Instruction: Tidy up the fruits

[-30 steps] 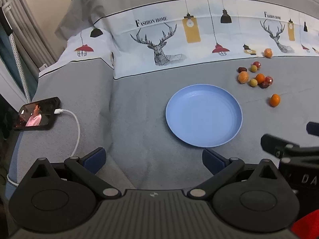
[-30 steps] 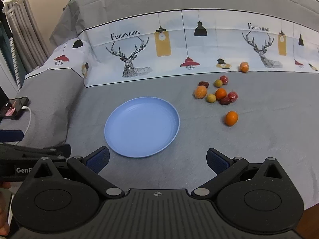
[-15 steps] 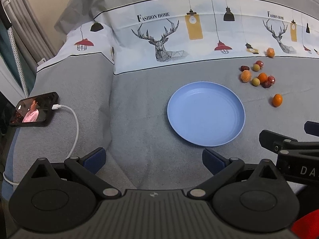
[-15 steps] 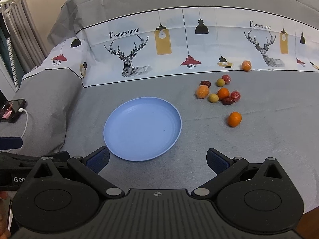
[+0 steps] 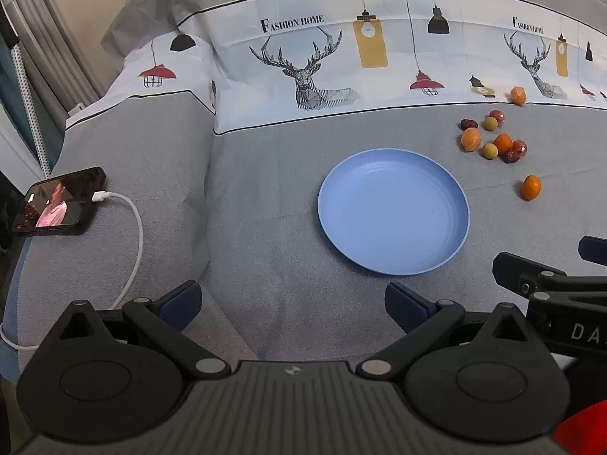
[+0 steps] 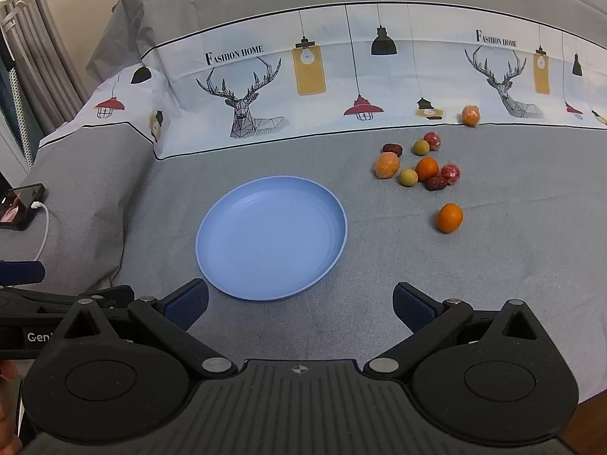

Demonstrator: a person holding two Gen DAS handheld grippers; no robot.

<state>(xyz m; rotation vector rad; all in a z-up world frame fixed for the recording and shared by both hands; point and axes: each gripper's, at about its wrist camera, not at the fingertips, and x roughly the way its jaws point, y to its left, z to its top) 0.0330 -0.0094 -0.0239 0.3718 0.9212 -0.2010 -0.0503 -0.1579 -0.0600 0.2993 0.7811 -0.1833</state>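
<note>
A bed (image 6: 512, 265) with a grey cover fills both views, and a white printed band (image 6: 341, 76) with deer and lamps runs across its far part. A blue plate (image 6: 271, 237) lies flat on the grey cover near the middle, and nothing is on it.

The left gripper (image 5: 292, 301) is low in the left wrist view, over the bed in front of the plate; its fingers (image 5: 178, 301) stand wide apart and hold nothing. The right gripper (image 6: 301, 305) is in a similar position, just in front of the near rim of the plate, and its fingers (image 6: 413, 305) are also spread wide with nothing between them. Each gripper shows at the edge of the other's view.

A phone (image 5: 57, 203) with a lit screen lies at the left side of the bed, and a white cable (image 5: 132, 239) is plugged into it.

The fruits are to the right of the plate and beyond it, all on the bed. One orange (image 6: 449, 218) lies alone, nearest to the plate. Behind it a cluster (image 6: 417, 167) lies close together: orange, yellow-green, red and dark red pieces, some of them touching. One more orange piece (image 6: 470, 115) sits apart at the edge of the printed band.
</note>
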